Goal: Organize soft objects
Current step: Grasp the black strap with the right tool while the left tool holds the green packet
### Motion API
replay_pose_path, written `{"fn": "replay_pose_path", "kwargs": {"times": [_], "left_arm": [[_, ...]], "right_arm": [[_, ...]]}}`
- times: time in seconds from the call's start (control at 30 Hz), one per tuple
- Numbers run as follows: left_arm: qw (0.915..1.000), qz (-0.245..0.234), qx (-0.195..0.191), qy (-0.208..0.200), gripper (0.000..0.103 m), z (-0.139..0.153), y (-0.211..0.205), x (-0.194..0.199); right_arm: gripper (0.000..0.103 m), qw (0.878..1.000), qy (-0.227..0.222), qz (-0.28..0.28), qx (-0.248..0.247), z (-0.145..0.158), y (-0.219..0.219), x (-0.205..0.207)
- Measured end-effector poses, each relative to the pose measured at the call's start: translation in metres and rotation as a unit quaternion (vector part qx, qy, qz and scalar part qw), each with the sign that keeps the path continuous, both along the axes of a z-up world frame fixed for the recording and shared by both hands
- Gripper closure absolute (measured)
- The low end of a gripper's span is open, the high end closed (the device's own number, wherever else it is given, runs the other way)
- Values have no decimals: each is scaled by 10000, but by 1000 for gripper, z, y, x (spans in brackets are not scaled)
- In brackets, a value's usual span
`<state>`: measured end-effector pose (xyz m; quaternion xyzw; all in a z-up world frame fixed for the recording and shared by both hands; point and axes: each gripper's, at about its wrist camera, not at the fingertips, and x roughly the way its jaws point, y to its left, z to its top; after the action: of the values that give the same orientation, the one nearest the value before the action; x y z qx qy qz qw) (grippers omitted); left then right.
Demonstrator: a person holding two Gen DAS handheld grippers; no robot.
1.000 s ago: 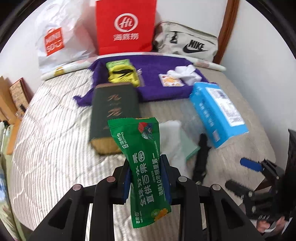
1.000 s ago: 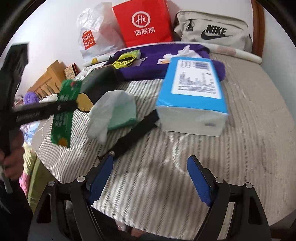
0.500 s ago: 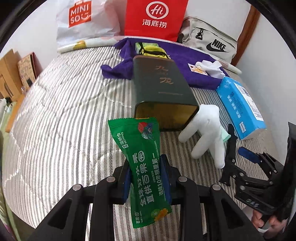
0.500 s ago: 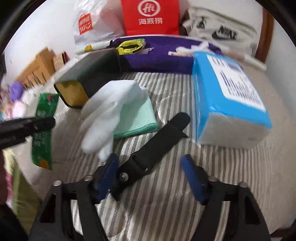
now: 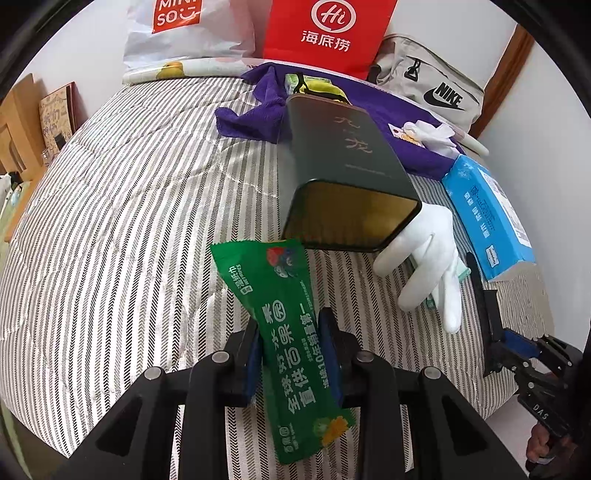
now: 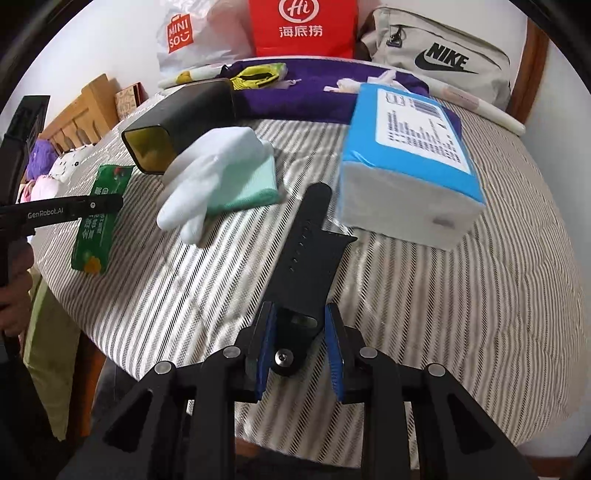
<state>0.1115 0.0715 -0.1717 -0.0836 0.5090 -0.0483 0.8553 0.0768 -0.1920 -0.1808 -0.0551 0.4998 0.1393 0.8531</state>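
Since a second ago the right hand-held gripper (image 6: 300,350) has come down over the black strap (image 6: 306,236), and its jaws are closing with the strap's buckle end between the blue pads. The left hand-held gripper (image 5: 291,354) has moved toward the open end of the dark tin (image 5: 347,173) and stays clenched on the green packet (image 5: 284,332), which stands tilted above the bed (image 5: 122,206).

The bed has a grey-and-white striped cover. At its far left stand wooden furniture (image 6: 85,110) and some soft toys (image 6: 44,162). The tin lies on its side near the middle, open end toward the camera. Just right of it a white glove (image 6: 210,173) lies on a folded mint cloth (image 6: 255,184), its cuff against the tin's mouth. The strap lies right of the glove, its far tip near a blue tissue pack (image 6: 410,155).

Across the far side a purple cloth (image 6: 314,96) is spread, with a yellow-green packet (image 6: 258,75) and crumpled white tissue (image 5: 428,134) on it. Against the white wall (image 5: 81,48) stand a white shopping bag (image 6: 188,37), a red paper bag (image 6: 303,26) and a beige bag (image 6: 439,55). A wooden post (image 5: 506,77) rises at the far right corner.
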Motion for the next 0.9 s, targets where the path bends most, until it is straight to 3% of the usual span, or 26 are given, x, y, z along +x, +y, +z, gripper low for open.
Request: {"fn": "replay_pose_path", "kwargs": {"times": [0.1, 0.17, 0.2, 0.27, 0.37, 0.6, 0.67, 0.73, 0.8, 0.9], "left_arm": [[10000, -44, -8, 27, 75, -2, -4, 0], [9999, -100, 74, 23, 75, -2, -8, -1], [9999, -129, 94, 18, 75, -1, -9, -1], [9998, -175, 90, 14, 75, -1, -11, -1], [9997, -214, 91, 13, 75, -1, -11, -2], [9996, -243, 126, 10, 74, -2, -12, -2], [9996, -257, 110, 22, 71, -2, -12, -2], [9995, -283, 148, 50, 67, -2, -14, -4], [9992, -328, 211, 79, 65, -2, -17, -7], [9988, -417, 241, 130, 55, -1, -19, -12]], "right_arm": [[63, 9999, 24, -118, 70, -3, -4, 7], [62, 9997, 5, -162, 158, -4, -5, 12], [63, 9997, -48, -145, 207, -5, -5, 14], [76, 9995, -81, -23, 302, -5, -4, 14], [81, 9997, -88, 50, 207, -3, -5, 11], [80, 9996, -24, -141, -240, -4, -22, 10], [77, 9997, -24, -177, -174, -5, -24, 12], [67, 9999, -46, -145, -79, -5, -23, 15], [68, 9997, -217, -124, -73, -7, -20, 16], [80, 9995, -276, -82, -128, -7, -21, 15]]}}
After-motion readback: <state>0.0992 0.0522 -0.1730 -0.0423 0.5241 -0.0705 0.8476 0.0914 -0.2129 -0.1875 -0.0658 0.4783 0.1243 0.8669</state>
